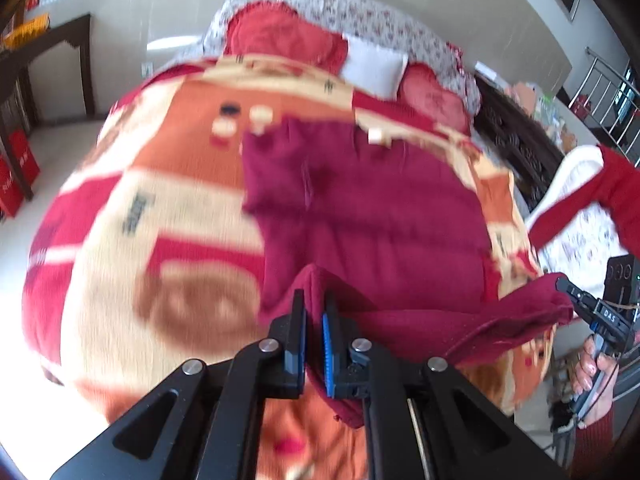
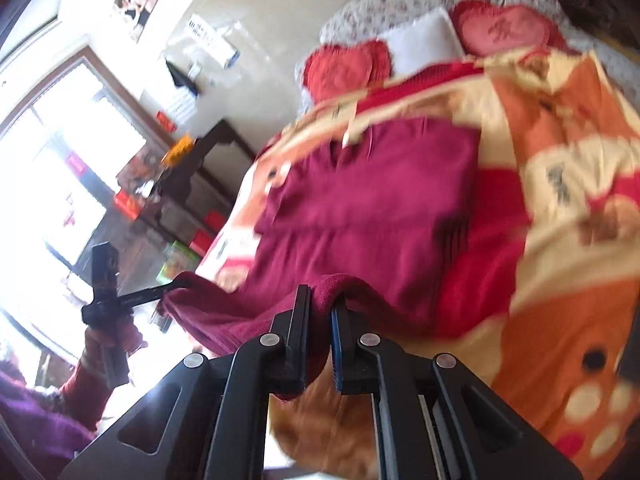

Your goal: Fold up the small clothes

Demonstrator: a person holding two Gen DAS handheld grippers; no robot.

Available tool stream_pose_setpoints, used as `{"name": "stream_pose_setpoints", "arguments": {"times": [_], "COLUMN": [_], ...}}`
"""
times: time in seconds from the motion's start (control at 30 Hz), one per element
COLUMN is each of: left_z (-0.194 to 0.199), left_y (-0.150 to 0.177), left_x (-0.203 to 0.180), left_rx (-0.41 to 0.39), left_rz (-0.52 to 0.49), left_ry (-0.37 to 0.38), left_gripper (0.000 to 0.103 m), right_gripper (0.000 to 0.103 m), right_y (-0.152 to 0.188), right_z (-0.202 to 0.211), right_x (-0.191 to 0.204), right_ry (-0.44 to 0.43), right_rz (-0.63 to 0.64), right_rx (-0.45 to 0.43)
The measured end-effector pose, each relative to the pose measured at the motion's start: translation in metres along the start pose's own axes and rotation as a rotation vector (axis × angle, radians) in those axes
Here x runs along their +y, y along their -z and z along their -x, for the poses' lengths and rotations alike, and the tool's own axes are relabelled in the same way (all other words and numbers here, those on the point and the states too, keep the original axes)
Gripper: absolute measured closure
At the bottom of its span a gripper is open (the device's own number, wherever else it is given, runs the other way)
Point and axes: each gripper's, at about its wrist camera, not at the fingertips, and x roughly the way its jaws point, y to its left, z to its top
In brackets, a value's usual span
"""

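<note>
Both tools pinching the near hem of the maroon garment

Clearly, the left tool (image 1: 315,312) has its two fingers closed tight on a bunched fold of the maroon garment (image 1: 360,208), with cloth squeezed up between the black pad and the blue pad; the right tool (image 2: 320,314) is likewise clamped on the same garment's (image 2: 372,208) near edge, a ridge of fabric rising between its fingers. From the left wrist view the right tool (image 1: 588,304) shows at about 3 o'clock, gripping the far corner of the hem, with the person's right hand (image 1: 596,372) beneath it; from the right wrist view the left tool (image 2: 160,292) sits at about 9 o'clock on the opposite corner. Between the two grips the hem hangs slightly slack; the rest of the garment lies flat on the orange, cream and red blanket (image 1: 140,208) that covers the bed, stretching toward 12 o'clock. Beyond it, near the headboard end, lie red heart-shaped cushions (image 2: 348,68) and a white pillow (image 2: 424,40). Motion blur softens both views.
</note>
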Motion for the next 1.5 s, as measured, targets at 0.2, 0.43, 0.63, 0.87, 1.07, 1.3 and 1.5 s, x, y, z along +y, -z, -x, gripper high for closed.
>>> {"name": "stream_pose_setpoints", "arguments": {"times": [0.2,0.43,0.63,0.87,1.07,1.3,1.5], "left_z": [-0.052,-0.126,-0.175,-0.141,-0.117,-0.182,-0.232], "left_y": [-0.068,-0.126,-0.151,-0.159,-0.124,-0.124,-0.148], "left_x": [-0.006,0.004,0.017,0.037,0.02,-0.006,0.028], "left_rx": [-0.046,-0.012,-0.01,-0.051,-0.058,0.012,0.061], "left_rz": [0.003,0.064,0.097,0.12,-0.003,-0.093,0.118], "left_ry": [-0.041,-0.073,-0.082,-0.037,-0.047,-0.169,-0.232], "left_gripper": [0.096,0.096,0.071,0.051,0.05,0.05,0.047], "right_gripper": [0.103,0.103,0.103,0.089,0.091,0.091,0.091], "right_y": [-0.065,-0.113,-0.141,-0.13,-0.106,-0.143,-0.184], "right_z": [-0.036,-0.087,-0.146,-0.109,-0.094,-0.174,-0.221], "right_x": [-0.015,-0.058,-0.103,-0.109,-0.079,-0.058,-0.088], "right_ry": [0.087,0.143,0.205,0.207,0.196,0.267,0.37], "right_rz": [0.003,-0.083,-0.182,-0.172,-0.013,0.091,-0.003], "right_rx": [-0.06,-0.048,0.016,-0.088,-0.054,-0.014,0.01]}}
